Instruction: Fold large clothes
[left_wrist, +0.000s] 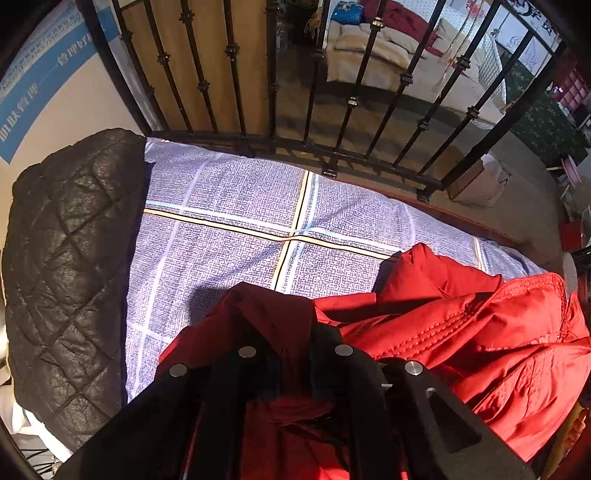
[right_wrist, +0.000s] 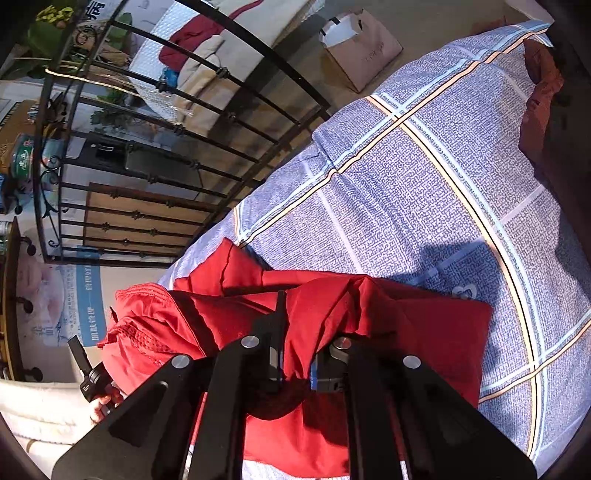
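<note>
A red padded jacket (left_wrist: 461, 332) lies bunched on the blue checked bedsheet (left_wrist: 240, 192). In the left wrist view my left gripper (left_wrist: 280, 332) is shut on a fold of the jacket, and dark red cloth drapes over and between its black fingers (left_wrist: 327, 339). In the right wrist view the red jacket (right_wrist: 424, 325) spreads across the lower middle, and my right gripper (right_wrist: 303, 332) is shut on a ridge of it. The left gripper (right_wrist: 83, 365), held by a hand (right_wrist: 98, 410), shows at the jacket's far left end.
A black quilted jacket (left_wrist: 70, 277) lies along the bed's left side. A black iron bed rail (left_wrist: 295, 140) borders the sheet at its far edge. A paper bag (right_wrist: 358, 48) stands on the floor beyond. Dark red cloth (right_wrist: 539, 103) lies at the sheet's upper right.
</note>
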